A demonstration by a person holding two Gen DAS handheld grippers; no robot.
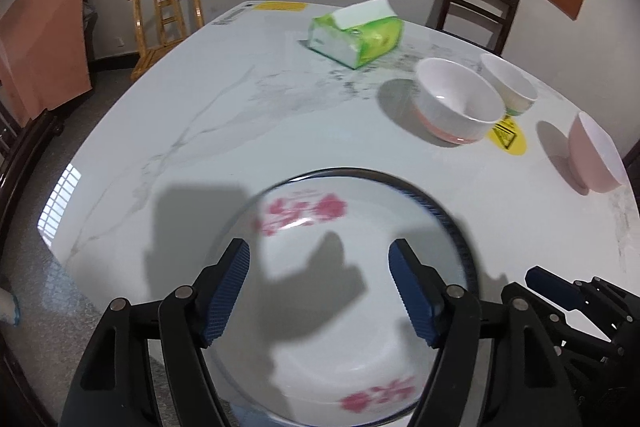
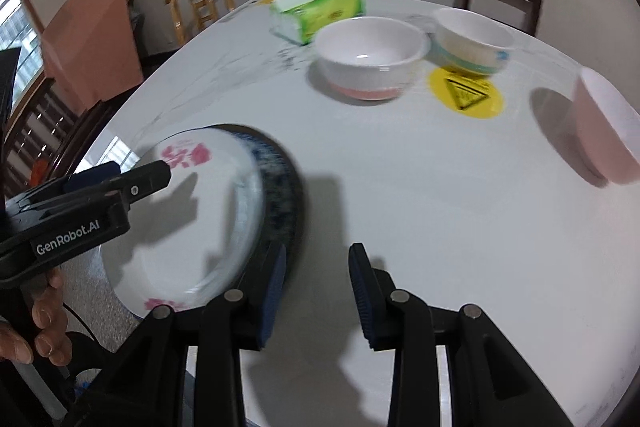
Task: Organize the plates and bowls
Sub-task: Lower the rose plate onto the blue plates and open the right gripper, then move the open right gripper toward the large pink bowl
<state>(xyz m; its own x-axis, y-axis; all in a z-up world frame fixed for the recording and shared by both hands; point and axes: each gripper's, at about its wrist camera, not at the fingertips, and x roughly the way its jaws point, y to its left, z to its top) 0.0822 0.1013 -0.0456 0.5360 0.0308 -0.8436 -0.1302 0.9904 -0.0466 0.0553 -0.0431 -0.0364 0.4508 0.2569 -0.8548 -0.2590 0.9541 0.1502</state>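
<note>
glossy round floral plate (image 1: 320, 291) atop dark-rimmed plate (image 1: 452, 223), seemingly stacked.

broad bare stretch of marble table (image 2: 420, 187) noted between the stacked plates (image 2: 208, 211) at the near left edge and the bowls farther back. back right crowded: white-and-pink bowl (image 2: 370, 61) just beside green-banded bowl (image 2: 472, 41), tissue pack (image 2: 316, 11) behind, pink bowl (image 2: 604, 127) apart at far right. narrow gap between the first two, wider toward the pink one.
</note>
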